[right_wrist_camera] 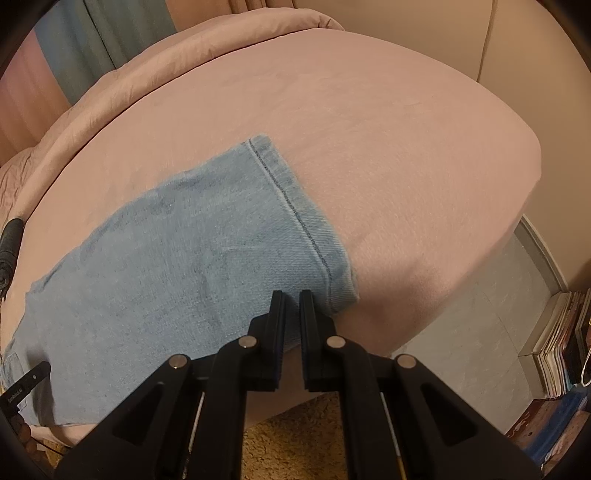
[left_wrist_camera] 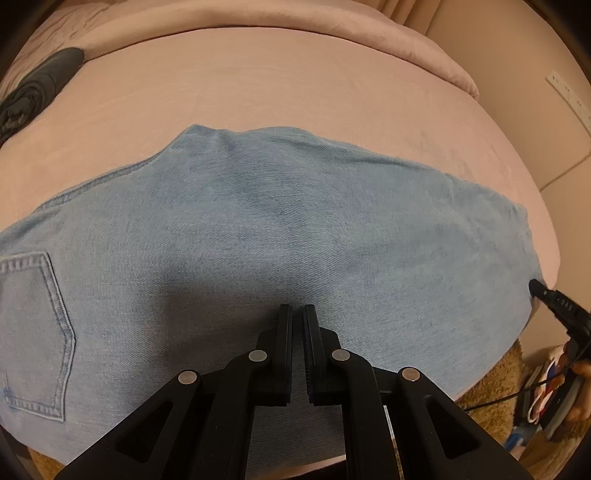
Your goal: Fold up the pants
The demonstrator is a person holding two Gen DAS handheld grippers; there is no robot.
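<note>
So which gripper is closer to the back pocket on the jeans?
Left. The left gripper hovers over the middle of the jeans, with the back pocket off to its left. The right gripper is at the hem end, far from it.

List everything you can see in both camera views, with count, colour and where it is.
jeans: one, light blue, flat on the bed, hem toward the bed's right end
bed sheet: one, pink, covering the mattress
duvet: one, pink, bunched along the far edge
dark garment: one, grey, far left on the bed
books: one row, mixed colours, floor at right
rug: one, tan, beside the bed
left tool: one, black, nearly shut, over the jeans
right tool: one, black, slightly open, near the hem
</note>
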